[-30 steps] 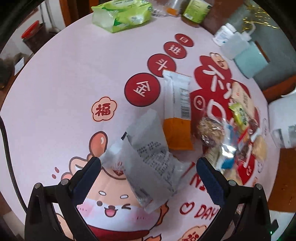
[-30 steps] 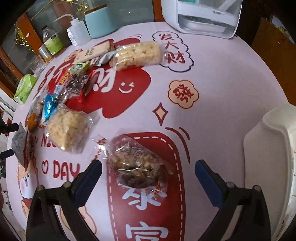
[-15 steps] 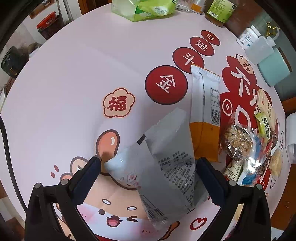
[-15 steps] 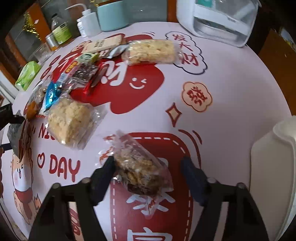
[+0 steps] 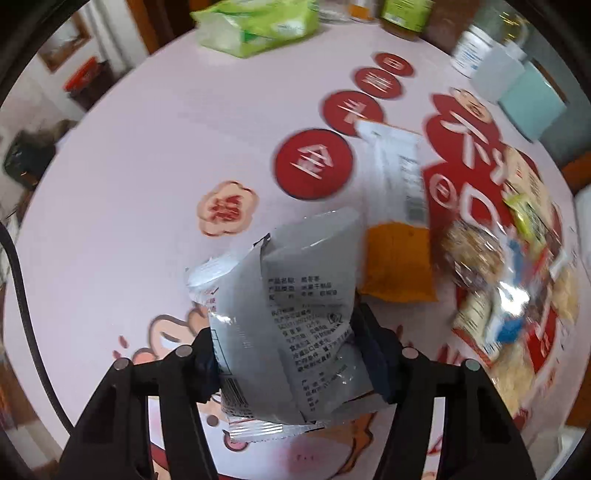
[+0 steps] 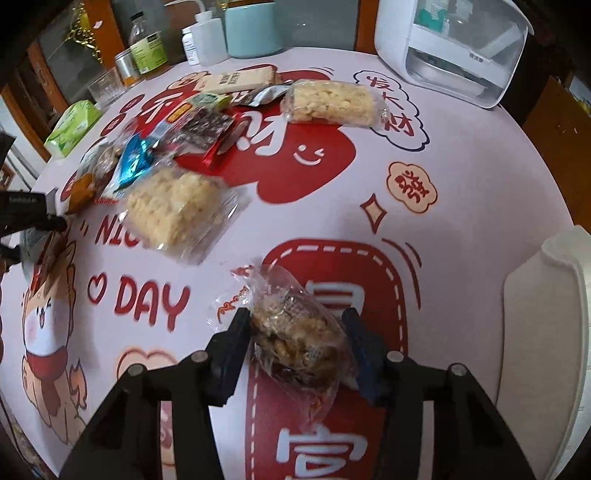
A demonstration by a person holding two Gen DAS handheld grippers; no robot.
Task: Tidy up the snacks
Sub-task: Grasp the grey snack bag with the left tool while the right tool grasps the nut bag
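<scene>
- Pinching now: left claw (image 5: 288,354) pressed onto the grey packet (image 5: 295,314), which stands tilted between the pads and looks lifted off the table (image 5: 129,184); a second ago spread wide with the packet lying flat ahead.
- Pinching too: right claw (image 6: 295,343) closed against both sides of the clear nut bag (image 6: 299,332); a second ago open around it, half a second ago narrowing. Cannot tell whether the bag has left the table.
- Meaning for the task: both grasps look made, so the picking step seems done for these two snacks; carrying and setting down appear to come next.
- Just right of the nut bag, near the table edge: white bin (image 6: 535,332), a likely drop spot, though only a guess.
- Just beyond the grey packet: orange-and-white packet (image 5: 399,236) flat on the table, untouched.
- Further out, in the right view: puffed-rice bag (image 6: 177,210), then a loose pile with a blue wrapper (image 6: 135,162) and a dark wrapper (image 6: 199,125), then a second puffed-rice bag (image 6: 332,103) and a beige bar (image 6: 240,79), all awaiting sorting.
- At the far rim: green tissue pack (image 5: 258,26), teal canister (image 6: 253,29), white appliance (image 6: 450,51), bottles; not snacks.
- Blurred right side of the left view, suggesting quick motion.
</scene>
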